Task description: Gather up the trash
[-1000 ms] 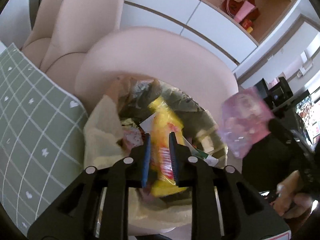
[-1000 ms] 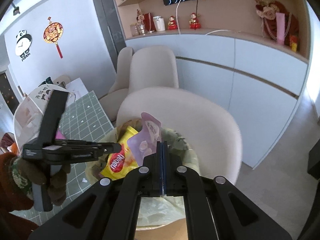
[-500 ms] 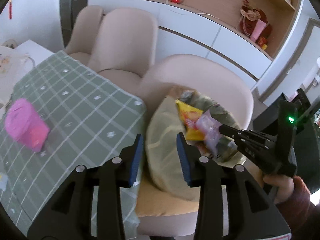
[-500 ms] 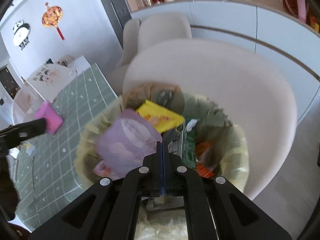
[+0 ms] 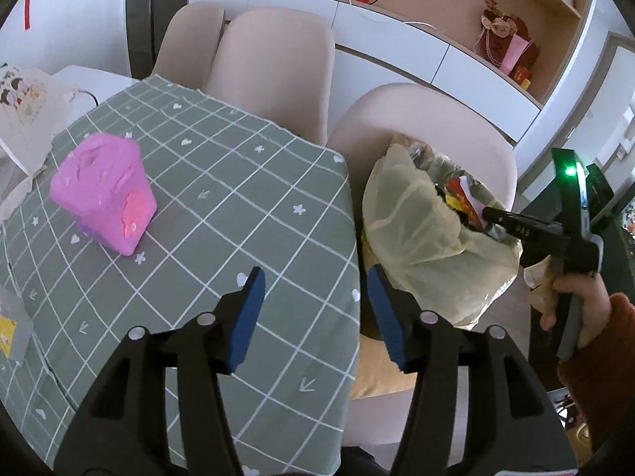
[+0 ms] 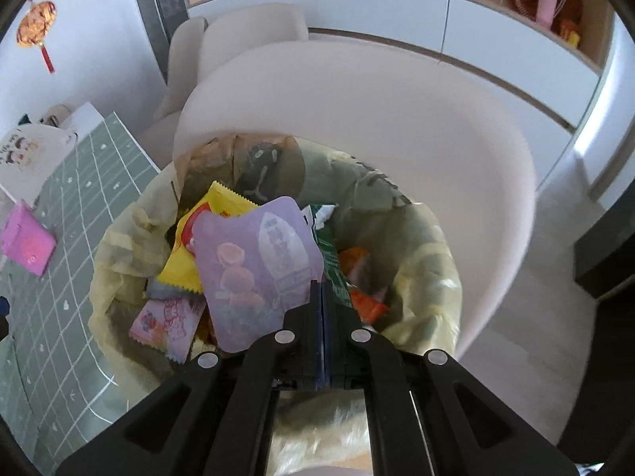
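Left gripper [image 5: 313,309] first: its blue-padded jaws are opening with nothing between them, and I have it hanging over the edge of the green checked tablecloth [image 5: 222,206]. Farther left on that cloth I see a pink pouch [image 5: 105,192] lying by itself, well apart from the gripper. At the far left edge sits a white paper bag [image 5: 24,107] with cartoon figures on it, and a small yellow-and-grey item [image 5: 10,331] that I cannot identify rests near the lower left border.

Moving right, a pale yellow trash bag [image 5: 420,238] stands on the seat of a beige chair [image 5: 428,111], just beside the table edge. From the right wrist view I can see the bag already holds a yellow wrapper [image 6: 190,254], a green wrapper [image 6: 333,265], an orange wrapper [image 6: 363,289] and a small pink wrapper [image 6: 166,323].

My right gripper [image 6: 319,289] is clamped tight on the corner of a lilac snack pouch [image 6: 254,273], holding it inside the bag's mouth, above the other wrappers. A hand [image 5: 575,301] in a rust-coloured sleeve grips the handle at the far right.
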Action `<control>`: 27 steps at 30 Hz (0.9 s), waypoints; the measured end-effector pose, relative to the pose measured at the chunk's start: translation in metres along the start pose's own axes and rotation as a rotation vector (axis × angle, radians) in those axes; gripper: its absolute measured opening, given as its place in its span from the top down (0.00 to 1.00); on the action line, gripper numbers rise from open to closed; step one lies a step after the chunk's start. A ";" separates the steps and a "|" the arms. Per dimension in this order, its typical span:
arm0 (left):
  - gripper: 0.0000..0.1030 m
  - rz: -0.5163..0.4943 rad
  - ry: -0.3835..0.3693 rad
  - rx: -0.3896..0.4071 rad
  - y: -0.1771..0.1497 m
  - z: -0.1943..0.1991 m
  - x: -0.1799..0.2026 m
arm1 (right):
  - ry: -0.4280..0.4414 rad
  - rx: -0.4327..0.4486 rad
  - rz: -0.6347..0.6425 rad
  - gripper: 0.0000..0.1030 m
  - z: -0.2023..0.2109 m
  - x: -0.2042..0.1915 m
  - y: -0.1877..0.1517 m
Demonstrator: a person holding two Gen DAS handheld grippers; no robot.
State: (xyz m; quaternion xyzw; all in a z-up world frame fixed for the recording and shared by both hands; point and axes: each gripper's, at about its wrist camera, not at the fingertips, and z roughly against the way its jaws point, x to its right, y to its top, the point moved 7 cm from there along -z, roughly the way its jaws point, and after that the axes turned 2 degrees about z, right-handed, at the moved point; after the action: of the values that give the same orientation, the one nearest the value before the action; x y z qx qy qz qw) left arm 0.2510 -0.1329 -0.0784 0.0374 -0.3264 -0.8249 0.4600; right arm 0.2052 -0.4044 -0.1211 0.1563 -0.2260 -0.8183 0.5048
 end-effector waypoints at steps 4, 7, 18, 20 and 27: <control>0.45 0.031 -0.019 -0.033 -0.009 -0.007 -0.006 | 0.015 0.012 -0.010 0.92 0.012 -0.006 -0.006; 0.36 0.007 0.006 -0.023 -0.014 -0.001 -0.006 | 0.005 0.051 -0.014 0.66 0.026 -0.005 -0.010; 0.36 -0.009 0.125 0.116 -0.033 0.047 0.013 | 0.170 0.227 -0.020 0.61 0.115 -0.030 -0.044; 0.36 -0.016 0.176 0.188 -0.041 0.062 0.023 | 0.209 0.247 0.013 0.61 0.132 -0.042 -0.064; 0.36 0.034 0.303 0.317 -0.072 0.104 0.049 | 0.241 0.287 0.177 0.61 0.177 -0.073 -0.123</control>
State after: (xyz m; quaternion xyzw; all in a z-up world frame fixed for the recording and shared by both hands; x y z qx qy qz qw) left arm 0.1322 -0.0926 -0.0270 0.2274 -0.3798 -0.7401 0.5063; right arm 0.0591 -0.2537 -0.0339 0.3031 -0.2912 -0.7054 0.5708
